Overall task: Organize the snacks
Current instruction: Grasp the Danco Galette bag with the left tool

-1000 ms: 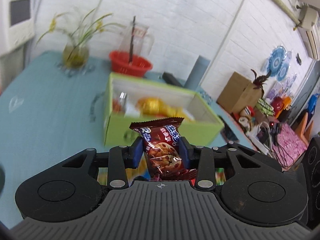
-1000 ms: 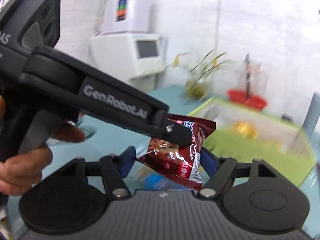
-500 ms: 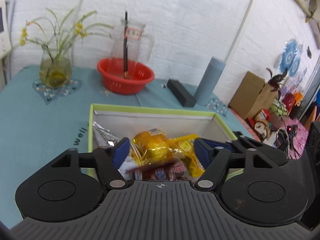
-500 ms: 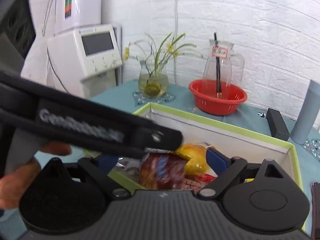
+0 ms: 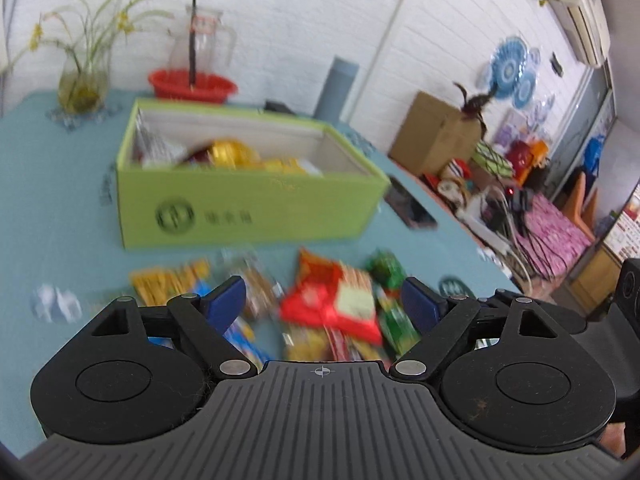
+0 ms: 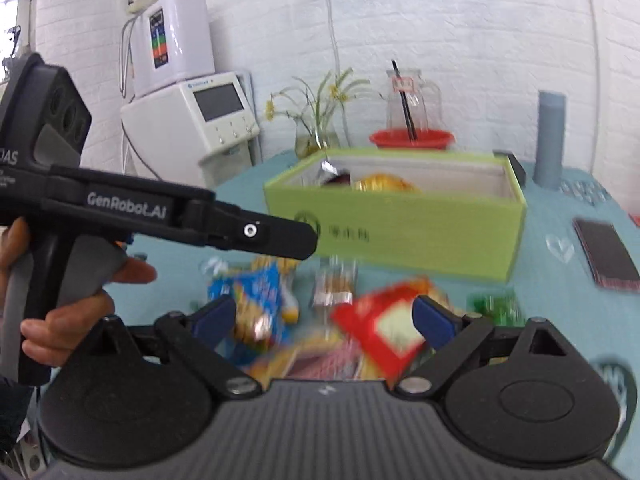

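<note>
Left wrist view, bench: teal-covered bench (image 5: 60, 208) carries everything below; the frame is motion-blurred.
Box: lime-green rectangular cardboard box (image 5: 248, 204) with an open top and white inner walls stands on the bench beyond the loose snacks; the right wrist view shows the same box (image 6: 400, 224) with a dark round logo on its front wall.
Box contents: gold foil packet (image 5: 230, 152) lies inside toward the left half, with silver and dark wrappers beside it; their details are too blurred to read.
Loose snacks: pile of wrapped packets lies on the bench between the box and both grippers.
Largest packet: red and yellow crinkled snack bag (image 5: 336, 300) sits in the middle of the pile, touching its neighbours.
Other packets: blue and yellow packet (image 6: 260, 300) lies left of the red bag; green packet (image 5: 390, 276) lies at its right.
Left gripper: black left gripper (image 5: 322, 300) hovers above the pile, jaws spread wide, nothing between the blue pads.
Right gripper: black right gripper (image 6: 324, 320) hovers above the same pile, jaws likewise wide apart and empty.
Phone: dark flat phone (image 6: 606, 254) lies on the bench right of the box.
</note>
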Demonstrator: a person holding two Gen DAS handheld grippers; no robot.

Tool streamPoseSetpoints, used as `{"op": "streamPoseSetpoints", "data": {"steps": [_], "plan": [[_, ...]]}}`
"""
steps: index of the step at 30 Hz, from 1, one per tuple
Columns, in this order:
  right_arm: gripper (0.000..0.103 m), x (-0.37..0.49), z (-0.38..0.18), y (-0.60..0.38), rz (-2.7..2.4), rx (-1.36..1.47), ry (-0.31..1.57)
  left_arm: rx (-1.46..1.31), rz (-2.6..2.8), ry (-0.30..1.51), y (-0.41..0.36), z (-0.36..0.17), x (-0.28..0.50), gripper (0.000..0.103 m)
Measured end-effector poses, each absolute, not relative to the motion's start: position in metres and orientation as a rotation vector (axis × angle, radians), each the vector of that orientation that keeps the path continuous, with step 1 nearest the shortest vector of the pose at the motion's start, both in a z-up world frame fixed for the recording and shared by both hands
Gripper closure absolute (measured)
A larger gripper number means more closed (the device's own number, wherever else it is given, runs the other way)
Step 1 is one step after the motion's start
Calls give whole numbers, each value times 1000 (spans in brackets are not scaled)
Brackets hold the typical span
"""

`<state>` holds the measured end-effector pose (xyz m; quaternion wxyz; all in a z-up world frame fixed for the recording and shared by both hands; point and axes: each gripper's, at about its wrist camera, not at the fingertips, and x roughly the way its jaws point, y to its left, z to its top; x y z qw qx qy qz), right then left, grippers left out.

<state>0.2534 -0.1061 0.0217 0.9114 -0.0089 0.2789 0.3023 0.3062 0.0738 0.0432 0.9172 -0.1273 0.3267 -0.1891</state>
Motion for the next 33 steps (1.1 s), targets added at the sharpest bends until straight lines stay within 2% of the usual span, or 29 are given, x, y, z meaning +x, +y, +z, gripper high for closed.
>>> {"op": "streamPoseSetpoints", "data": {"steps": [4,7,11,17,19,23,27,31,33], "plan": [[10,226,-5,-107,647,27,656,-275,-399,741,59,17,285,30],[10,228,-14,-100,625,-1,677,-243,-378,768,50,8,289,39],[9,242,-20,-85,631,-41,701,-210,-355,831,42,-6,306,66],[9,216,-17,-86,676,-60,706,-204,-354,840,47,-3,273,70],[9,200,-17,-89,680,-65,701,-211,-364,853,46,-5,252,69],[10,182,-17,-95,669,-43,702,-249,-395,868,42,-7,221,57],[10,179,-13,-98,622,-14,695,-254,-354,824,48,2,219,37],[10,180,-13,-91,609,-25,692,-309,-377,847,56,-2,231,36],[10,183,-15,-86,600,-23,696,-337,-387,877,57,-9,237,39]]}}
